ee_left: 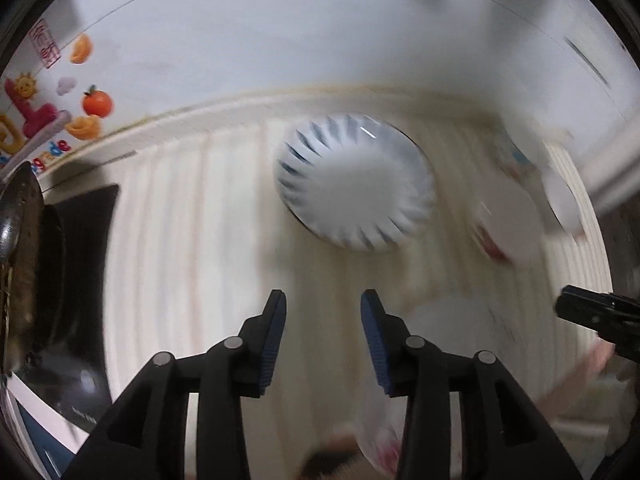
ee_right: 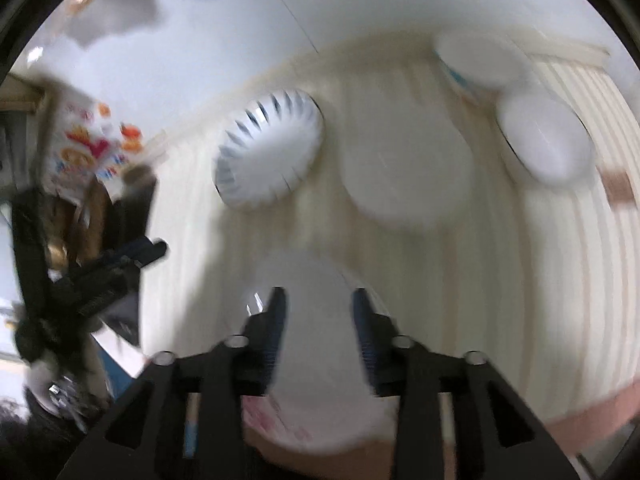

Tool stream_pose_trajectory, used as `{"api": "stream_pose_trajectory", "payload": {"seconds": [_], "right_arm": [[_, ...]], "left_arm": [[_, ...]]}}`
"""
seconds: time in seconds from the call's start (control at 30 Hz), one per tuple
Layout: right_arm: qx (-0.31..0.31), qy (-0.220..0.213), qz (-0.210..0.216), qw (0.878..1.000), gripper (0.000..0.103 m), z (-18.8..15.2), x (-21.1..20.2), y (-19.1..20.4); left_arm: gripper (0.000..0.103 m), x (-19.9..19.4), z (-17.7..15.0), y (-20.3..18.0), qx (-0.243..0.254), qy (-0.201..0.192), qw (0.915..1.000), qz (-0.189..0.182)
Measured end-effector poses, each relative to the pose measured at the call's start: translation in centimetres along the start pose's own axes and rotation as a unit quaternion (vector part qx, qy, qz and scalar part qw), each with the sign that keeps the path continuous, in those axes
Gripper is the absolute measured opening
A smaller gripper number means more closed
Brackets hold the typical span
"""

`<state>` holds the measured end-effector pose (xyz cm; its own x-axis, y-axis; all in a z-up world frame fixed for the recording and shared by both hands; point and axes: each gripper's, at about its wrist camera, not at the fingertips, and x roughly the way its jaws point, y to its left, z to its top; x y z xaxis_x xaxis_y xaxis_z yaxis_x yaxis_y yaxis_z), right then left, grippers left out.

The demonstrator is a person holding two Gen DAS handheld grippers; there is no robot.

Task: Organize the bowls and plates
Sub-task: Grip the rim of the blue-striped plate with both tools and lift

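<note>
Grippers: left gripper (ee_left: 323,300) and right gripper (ee_right: 319,298) both have jaws apart, gripping nothing.
Plate: striped plate (ee_left: 354,184) on cream counter (ee_left: 192,208).
Bowl: white bowl (ee_right: 316,344) below right gripper.

A cream surface (ee_left: 180,216) with faint lengthwise ribs fills the lower half of both views, and a raised cream lip runs along its far edge. Behind it stands a plain white wall (ee_left: 300,20), evenly lit and crossed by a thin dark line. At the left of the wall hangs a colourful sticker (ee_left: 60,92) with oranges, a smiling sun and red characters. A black stove top (ee_left: 88,280) sits at the left end of the surface, with a dark pan (ee_left: 24,264) at its edge. Both views are blurred, so finer detail cannot be made out
</note>
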<state>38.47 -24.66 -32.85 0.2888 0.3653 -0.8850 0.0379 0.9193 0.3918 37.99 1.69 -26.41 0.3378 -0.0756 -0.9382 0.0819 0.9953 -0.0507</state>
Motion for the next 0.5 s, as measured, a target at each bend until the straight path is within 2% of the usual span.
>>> {"api": "stream_pose_trajectory", "payload": {"seconds": [0.07,0.23,0.4,0.43,0.5], "right_arm": [[0.008,-0.002,0.008,1.0,0.048,4.2,2.1,1.2],[0.027,0.018,-0.013,0.999,0.048,11.7,8.3,2.2],[0.03,0.053,-0.059,0.996,0.046,16.1,14.3,1.5],[0.029,0.058,-0.069,0.995,0.044,16.4,15.0,1.2],[0.03,0.069,-0.089,0.993,0.034,17.1,16.3,0.8]], "left_arm": [[0.037,1.8,2.0,1.7,-0.02,0.007,0.9998,0.007],[0.036,9.0,6.3,4.9,-0.062,0.065,0.9959,0.0],[0.038,13.5,7.6,5.0,-0.067,0.098,0.9926,-0.026],[0.038,14.2,7.8,4.7,-0.062,0.102,0.9925,-0.026],[0.037,14.9,7.9,4.1,-0.053,0.101,0.9929,-0.035]]}}
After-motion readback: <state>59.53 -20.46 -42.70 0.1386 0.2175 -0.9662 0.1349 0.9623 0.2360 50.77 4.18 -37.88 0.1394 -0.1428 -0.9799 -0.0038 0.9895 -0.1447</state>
